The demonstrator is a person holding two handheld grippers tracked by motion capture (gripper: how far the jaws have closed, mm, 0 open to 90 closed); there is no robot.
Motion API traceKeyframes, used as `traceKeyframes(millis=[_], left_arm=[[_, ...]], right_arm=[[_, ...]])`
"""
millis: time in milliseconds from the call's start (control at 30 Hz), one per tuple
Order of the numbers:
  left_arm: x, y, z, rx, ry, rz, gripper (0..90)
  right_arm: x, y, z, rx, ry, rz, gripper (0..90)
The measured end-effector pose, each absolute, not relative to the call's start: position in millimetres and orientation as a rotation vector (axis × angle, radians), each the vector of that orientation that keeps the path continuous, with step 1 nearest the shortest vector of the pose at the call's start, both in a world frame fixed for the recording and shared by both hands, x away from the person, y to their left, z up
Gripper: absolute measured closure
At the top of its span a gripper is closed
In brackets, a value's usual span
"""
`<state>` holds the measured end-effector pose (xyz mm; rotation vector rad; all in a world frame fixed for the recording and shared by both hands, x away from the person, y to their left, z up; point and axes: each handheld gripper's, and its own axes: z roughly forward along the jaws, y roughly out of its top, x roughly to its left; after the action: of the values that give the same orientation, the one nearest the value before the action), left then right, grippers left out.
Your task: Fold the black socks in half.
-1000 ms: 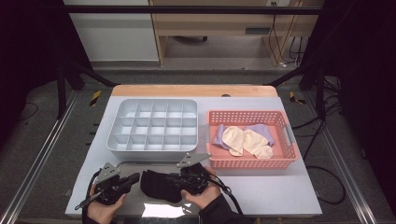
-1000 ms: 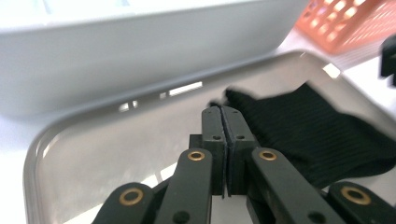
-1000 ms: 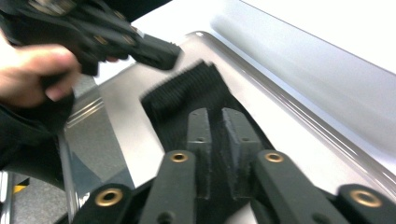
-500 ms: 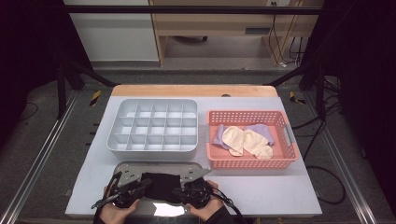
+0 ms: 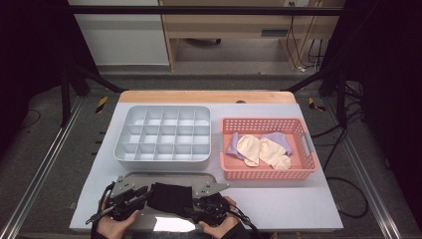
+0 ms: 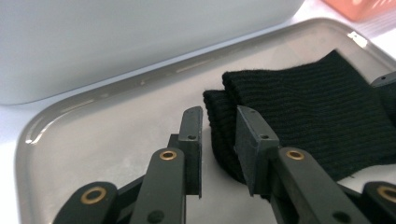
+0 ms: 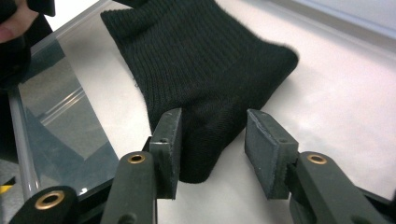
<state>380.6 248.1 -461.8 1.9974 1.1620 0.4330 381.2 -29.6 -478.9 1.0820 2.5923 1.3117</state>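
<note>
A black knitted cloth point(image 5: 171, 198) lies folded on a flat grey tray point(image 5: 164, 178) at the table's front edge. My left gripper point(image 5: 145, 194) is at the cloth's left end and my right gripper point(image 5: 195, 203) at its right end. In the left gripper view the jaws have just been opening; the left gripper point(image 6: 219, 135) now straddles the cloth's point(image 6: 299, 116) folded edge with a gap beside it. In the right gripper view the right gripper's point(image 7: 217, 140) jaws have also just been opening, and the cloth's point(image 7: 201, 70) tip lies loose between them.
A grey divided organiser box point(image 5: 164, 134) stands just behind the tray. To its right a pink basket point(image 5: 304, 149) holds cream point(image 5: 259, 149) and purple cloths. The table's front edge runs right under both hands.
Both hands have sunk to the tray with the black cloth, the right one more. The cloth now rests flat on the tray and both pairs of jaws stand wider apart.
</note>
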Motion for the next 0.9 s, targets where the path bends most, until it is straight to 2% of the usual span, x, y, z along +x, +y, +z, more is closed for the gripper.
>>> traceKeyframes(millis=[167, 267, 433, 567, 733, 900], left_arm=[[380, 244, -465, 2.022, 1.151, 0.425, 74.6], [379, 239, -466, 2.008, 1.132, 0.384, 74.6], [376, 222, -467, 2.004, 1.085, 0.329, 73.4], [375, 207, -467, 2.025, 1.057, 0.345, 72.1], [376, 207, -459, 2.001, 1.061, 0.368, 67.9], [378, 207, -440, 1.967, 1.034, 0.402, 68.3]], right_arm=[[383, -33, -478, 1.125, 2.625, 1.356, 79.6], [386, -40, -475, 1.142, 2.618, 1.342, 82.4], [391, -63, -464, 1.170, 2.559, 1.309, 82.6], [392, -75, -461, 1.184, 2.528, 1.240, 81.1], [393, -79, -462, 1.196, 2.499, 1.218, 74.3], [392, -94, -451, 1.192, 2.421, 1.296, 69.0]])
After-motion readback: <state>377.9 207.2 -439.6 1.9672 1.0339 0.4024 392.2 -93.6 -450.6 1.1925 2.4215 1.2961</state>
